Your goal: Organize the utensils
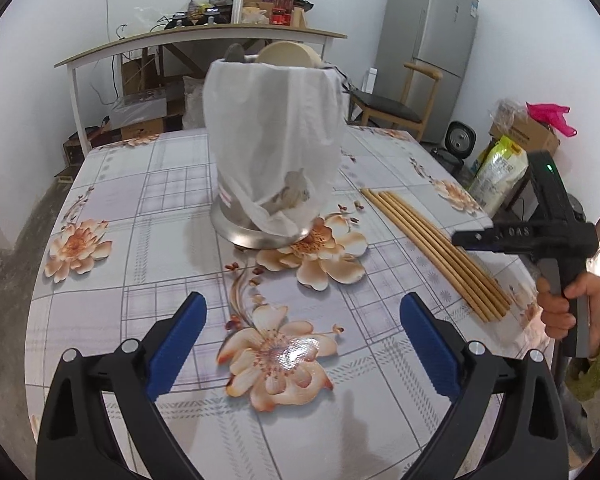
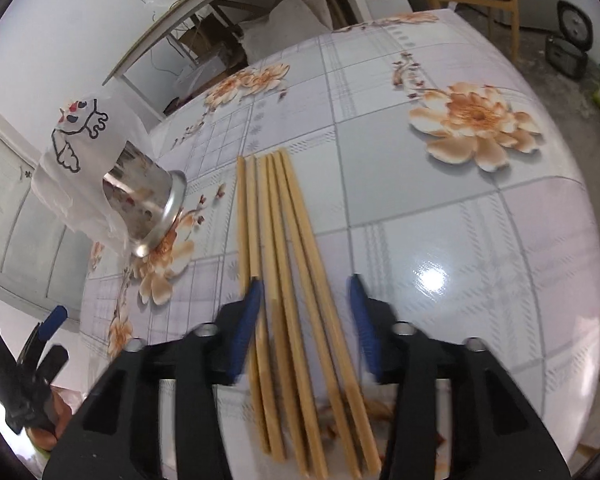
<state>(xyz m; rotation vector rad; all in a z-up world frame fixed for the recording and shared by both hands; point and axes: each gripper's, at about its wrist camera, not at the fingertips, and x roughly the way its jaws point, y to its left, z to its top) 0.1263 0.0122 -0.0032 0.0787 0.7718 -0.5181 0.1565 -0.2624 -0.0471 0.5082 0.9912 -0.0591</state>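
Six or so chopsticks [image 2: 284,280] lie side by side on the flowered tablecloth [image 2: 460,216], though the blur in the right wrist view makes the exact count uncertain. Nearest to them is the right gripper [image 2: 304,300], poised just above the bundle with its blue pads half spread; most of the sticks run between the jaws, one or two on the left fall under or outside the left pad, and nothing is pinched yet. The sticks' long axis runs straight away from this gripper, in line with its fingers, so the jaws would close across the bundle's width. That alignment is what the coming grasp seems to turn on.

The left gripper [image 1: 304,340] hangs over bare cloth with its jaws spread wide and empty, and from it the chopsticks lie well off to the right, so the right hand [image 1: 560,312] is plainly the nearer one.

Farther back, to the left of the sticks, stands the steel holder [image 1: 260,236], draped in a white plastic bag [image 1: 272,132] and apart from the bundle. It is probably where the sticks belong.
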